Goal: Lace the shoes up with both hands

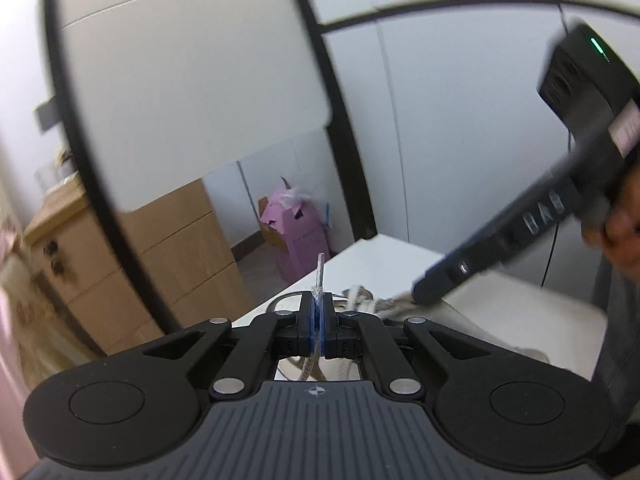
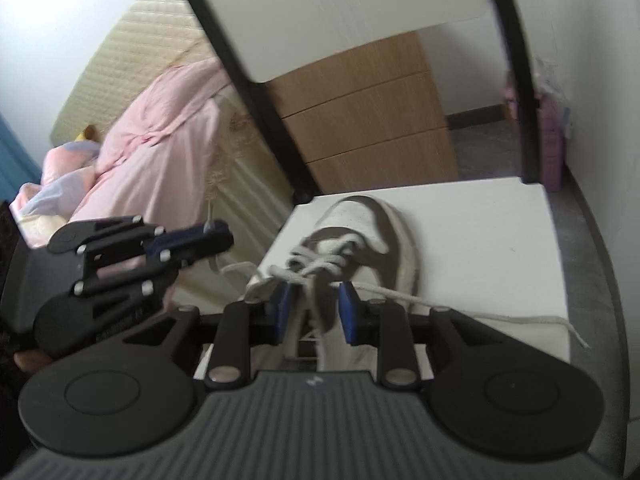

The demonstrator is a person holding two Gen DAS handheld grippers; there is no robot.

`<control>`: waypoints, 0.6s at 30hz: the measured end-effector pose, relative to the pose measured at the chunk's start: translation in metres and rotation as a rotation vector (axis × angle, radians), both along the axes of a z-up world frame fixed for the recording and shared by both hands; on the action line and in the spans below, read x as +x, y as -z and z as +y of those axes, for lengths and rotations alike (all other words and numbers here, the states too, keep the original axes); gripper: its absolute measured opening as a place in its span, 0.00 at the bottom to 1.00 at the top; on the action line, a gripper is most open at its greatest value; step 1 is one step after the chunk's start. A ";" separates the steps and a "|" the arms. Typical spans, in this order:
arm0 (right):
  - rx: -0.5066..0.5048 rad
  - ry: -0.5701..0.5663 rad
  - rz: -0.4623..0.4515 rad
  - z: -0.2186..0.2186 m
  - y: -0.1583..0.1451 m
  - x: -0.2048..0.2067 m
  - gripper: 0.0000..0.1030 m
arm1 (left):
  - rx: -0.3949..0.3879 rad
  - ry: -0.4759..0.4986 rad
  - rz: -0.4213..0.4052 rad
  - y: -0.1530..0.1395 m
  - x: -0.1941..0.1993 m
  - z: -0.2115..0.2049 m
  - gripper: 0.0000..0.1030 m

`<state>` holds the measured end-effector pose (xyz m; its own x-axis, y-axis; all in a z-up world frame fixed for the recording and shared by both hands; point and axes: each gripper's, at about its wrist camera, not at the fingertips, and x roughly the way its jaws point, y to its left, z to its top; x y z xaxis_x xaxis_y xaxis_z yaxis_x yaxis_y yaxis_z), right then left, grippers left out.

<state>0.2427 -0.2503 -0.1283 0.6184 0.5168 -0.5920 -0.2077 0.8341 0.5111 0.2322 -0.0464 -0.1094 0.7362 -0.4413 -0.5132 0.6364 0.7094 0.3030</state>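
Note:
A white and brown sneaker (image 2: pixel 360 236) lies on a white table (image 2: pixel 500 232), toe pointing away. Its white laces (image 2: pixel 316 264) are loosely crossed over the tongue. My left gripper (image 1: pixel 319 312) is shut on the lace end; the clear aglet (image 1: pixel 320 272) sticks up above the pads. In the right wrist view the left gripper (image 2: pixel 212 236) is held off the table's left edge, lace hanging from it. My right gripper (image 2: pixel 314 308) is open, its blue pads (image 2: pixel 347 312) straddling the shoe's tongue area. The other lace end (image 2: pixel 520 318) trails right across the table.
A black-framed white chair (image 2: pixel 360 12) stands behind the table. Wooden drawers (image 2: pixel 372 120) and a pink box (image 1: pixel 296 232) stand on the floor beyond. A bed with pink bedding (image 2: pixel 160 140) is at the left. The right gripper's body (image 1: pixel 520 216) and hand cross the left wrist view.

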 end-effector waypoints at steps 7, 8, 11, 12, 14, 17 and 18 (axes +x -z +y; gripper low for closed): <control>0.341 0.130 0.160 -0.040 0.037 0.002 0.28 | 0.331 0.122 -0.140 0.025 -0.022 -0.034 0.03; 0.368 0.140 0.170 -0.042 0.040 0.002 0.28 | 0.369 0.141 -0.163 0.027 -0.026 -0.036 0.03; 0.443 0.168 0.199 -0.047 0.047 0.001 0.28 | 0.456 0.174 -0.202 0.032 -0.033 -0.042 0.03; 0.467 0.178 0.209 -0.049 0.049 0.000 0.28 | 0.483 0.182 -0.216 0.035 -0.035 -0.044 0.03; 0.516 0.198 0.230 -0.052 0.053 0.000 0.28 | 0.523 0.198 -0.229 0.038 -0.038 -0.049 0.03; 0.588 0.231 0.260 -0.058 0.061 0.000 0.28 | 0.576 0.222 -0.256 0.043 -0.043 -0.056 0.03; 0.602 0.238 0.266 -0.059 0.062 -0.001 0.28 | 0.588 0.228 -0.263 0.045 -0.045 -0.058 0.03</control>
